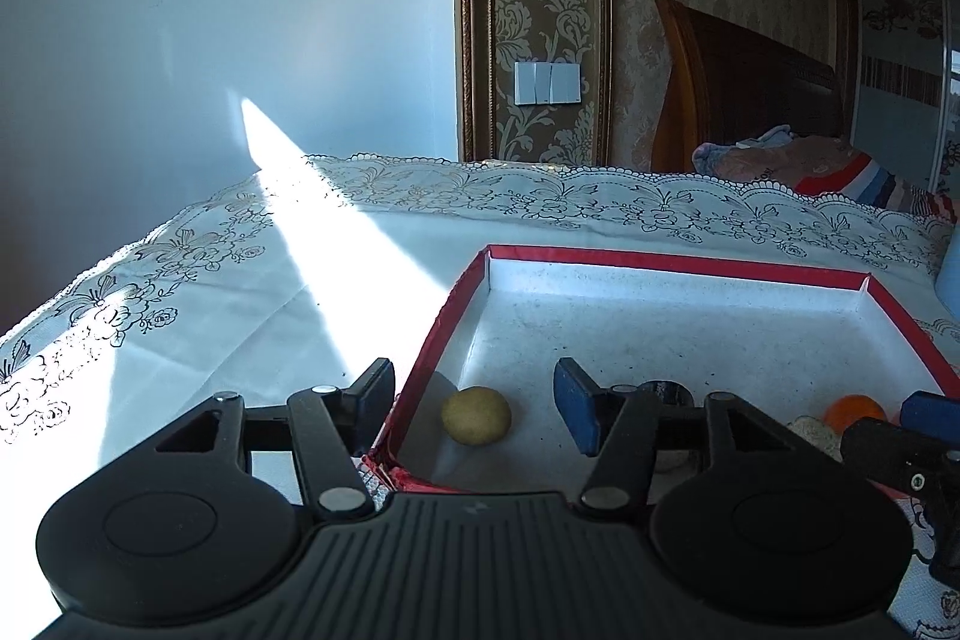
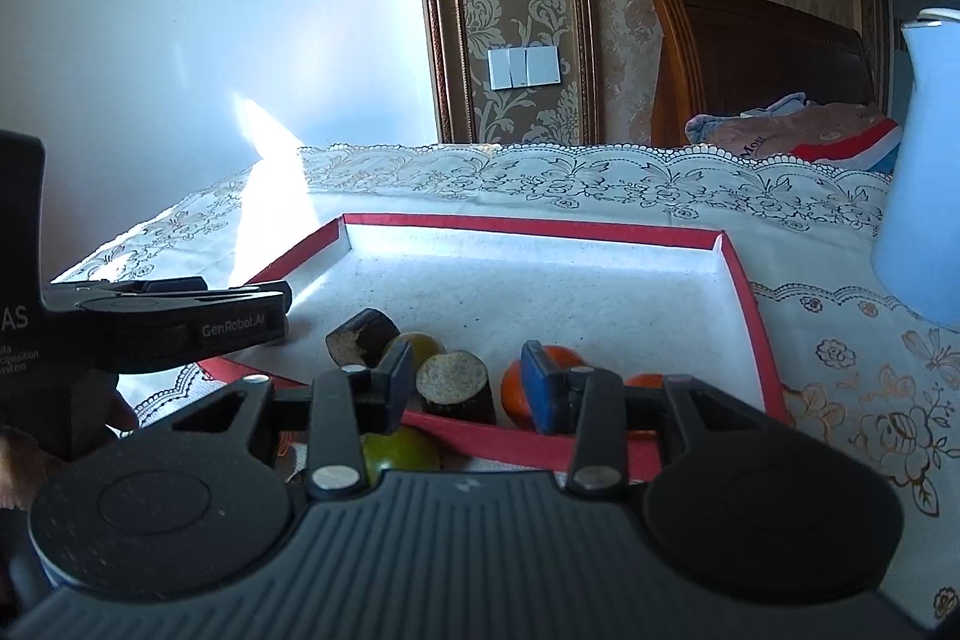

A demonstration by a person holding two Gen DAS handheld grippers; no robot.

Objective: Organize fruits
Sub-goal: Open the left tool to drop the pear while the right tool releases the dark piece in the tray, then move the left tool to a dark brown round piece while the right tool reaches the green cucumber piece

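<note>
A red-rimmed tray with a white floor lies on the lace cloth; it also shows in the right wrist view. My left gripper is open, its fingers straddling the tray's left wall, with a small yellow-green fruit lying in the tray between them. My right gripper is open and empty over the tray's near edge. Ahead of it lie two dark cut stalk pieces, oranges and a green fruit. Another green fruit lies outside the tray.
A pale blue jug stands at the tray's right. The left gripper's body reaches in from the left of the right wrist view. The table meets a white wall behind; a bed with blankets is beyond.
</note>
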